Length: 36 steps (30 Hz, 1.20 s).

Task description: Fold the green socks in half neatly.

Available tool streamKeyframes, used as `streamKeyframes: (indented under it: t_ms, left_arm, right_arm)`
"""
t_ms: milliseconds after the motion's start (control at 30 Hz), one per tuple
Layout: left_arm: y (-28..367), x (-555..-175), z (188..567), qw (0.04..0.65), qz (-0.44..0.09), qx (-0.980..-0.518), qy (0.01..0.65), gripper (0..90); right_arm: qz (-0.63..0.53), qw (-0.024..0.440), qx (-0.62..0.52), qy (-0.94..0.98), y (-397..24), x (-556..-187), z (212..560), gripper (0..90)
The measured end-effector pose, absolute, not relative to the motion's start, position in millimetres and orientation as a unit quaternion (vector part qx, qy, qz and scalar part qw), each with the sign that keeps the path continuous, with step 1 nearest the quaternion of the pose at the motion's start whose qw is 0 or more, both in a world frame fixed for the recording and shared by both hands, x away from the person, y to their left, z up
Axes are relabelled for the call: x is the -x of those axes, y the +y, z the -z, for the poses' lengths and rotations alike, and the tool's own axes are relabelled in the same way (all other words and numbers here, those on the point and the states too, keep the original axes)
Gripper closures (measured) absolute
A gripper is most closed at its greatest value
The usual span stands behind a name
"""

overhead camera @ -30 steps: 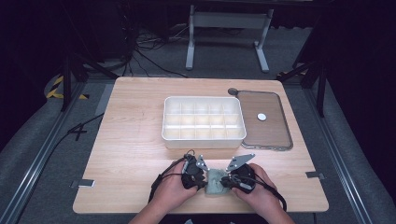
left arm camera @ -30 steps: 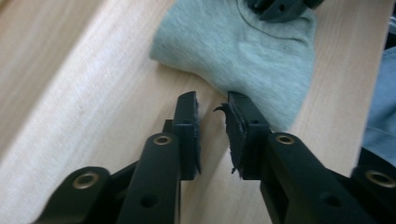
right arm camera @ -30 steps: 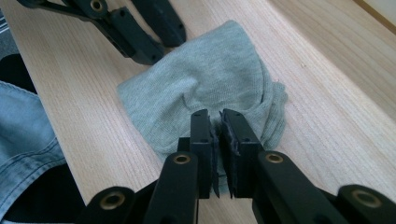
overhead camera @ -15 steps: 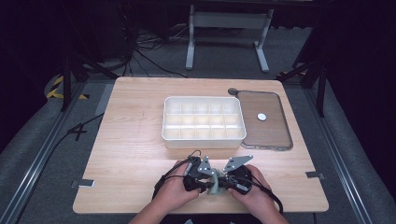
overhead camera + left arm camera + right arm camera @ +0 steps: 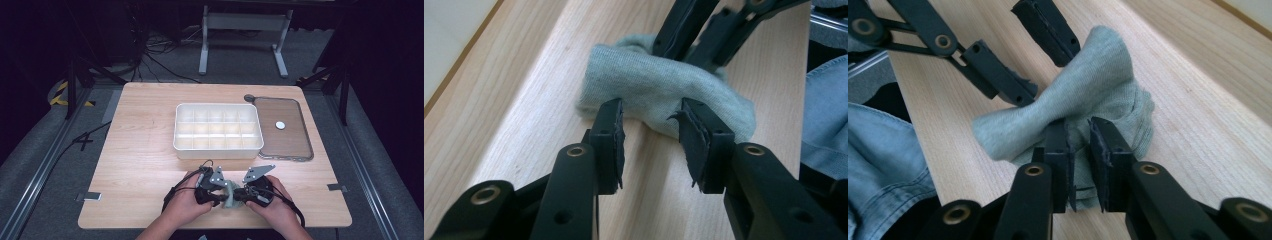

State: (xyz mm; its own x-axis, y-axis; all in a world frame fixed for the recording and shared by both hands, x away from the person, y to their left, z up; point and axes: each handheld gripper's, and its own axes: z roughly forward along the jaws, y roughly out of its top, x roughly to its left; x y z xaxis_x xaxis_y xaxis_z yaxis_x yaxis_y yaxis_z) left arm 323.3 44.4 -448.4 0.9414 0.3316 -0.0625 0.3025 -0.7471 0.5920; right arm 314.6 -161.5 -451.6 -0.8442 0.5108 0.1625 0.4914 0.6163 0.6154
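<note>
Left side first: the left tool (image 5: 651,135) has its jaws spread, the tips just at the near edge of the grey-green sock (image 5: 659,95) without closing on it. In the high view that tool (image 5: 212,187) sits on the near part of the counter (image 5: 145,150), well short of the white compartment box (image 5: 218,131) and a little left of the box's middle.

The sock itself (image 5: 230,196) lies bunched between the two tools, resting on the counter in front of the box. It looks like light, soft knit: limp, no stiffness at all, nothing fragile, and not slippery against the padded jaws, I'd judge. It will sag and fold wherever it is unsupported, so a hold near an end or on a doubled fold should control it better than a pinch in the loose middle.

In the right gripper view the sock (image 5: 1088,85) is cinched at a waist, its long axis running roughly from one tool toward the other, across the box's front; which end is toe or cuff I cannot tell.

Right side: the right tool (image 5: 1079,145) has its jaws drawn nearly together, pinching a fold of the sock. From above, that tool (image 5: 255,192) sits just right of the bundle, below the box's right half.
</note>
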Motion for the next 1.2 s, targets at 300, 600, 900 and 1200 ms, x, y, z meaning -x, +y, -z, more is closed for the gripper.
streamKeyframes:
  t_ms: [300,600,900,1200]
  left_arm:
    - [44,-324,449,0.310,-0.020,-0.934,0.175,61.6]
    - [42,-323,447,0.315,-0.022,-0.934,0.169,61.7]
    - [31,-314,442,0.315,-0.038,-0.941,0.121,59.4]
    - [21,-311,443,0.313,-0.052,-0.944,0.096,57.3]
  right_arm:
    - [-0.365,0.018,-0.305,0.880,-193,-321,431,80.2]
    - [-0.306,0.003,-0.309,0.900,-190,-324,449,87.1]
    - [-0.279,0.025,-0.281,0.918,-170,-314,452,83.8]
    - [-0.279,0.024,-0.296,0.913,-170,-316,456,73.7]
